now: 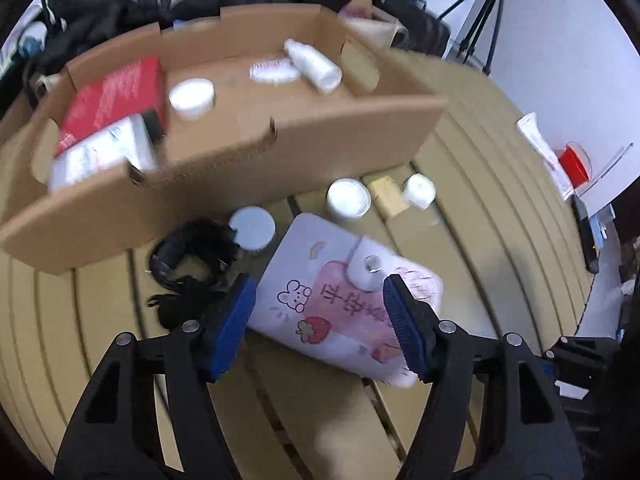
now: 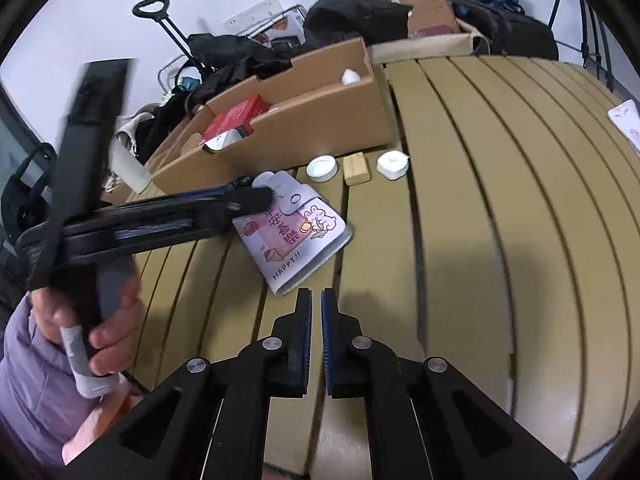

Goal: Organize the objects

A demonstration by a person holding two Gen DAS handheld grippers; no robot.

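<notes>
Left tongs [image 1: 318, 320] held apart over the pink wallet [image 1: 344, 300], untouched on the surface [image 2: 500, 200]. Right tongs [image 2: 316, 312] closed, empty; bare slats on their right. Cardboard box [image 1: 240, 160]: red carton [image 1: 116, 96], white bottle [image 1: 312, 64].

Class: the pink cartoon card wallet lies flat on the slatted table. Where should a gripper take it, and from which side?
Grip the card wallet across its two long edges, coming from above. It lies flat and thin, so only the edges offer purchase; the left gripper already straddles it, apparently without pinching. Avoid the snap tab, which could flex.
</notes>
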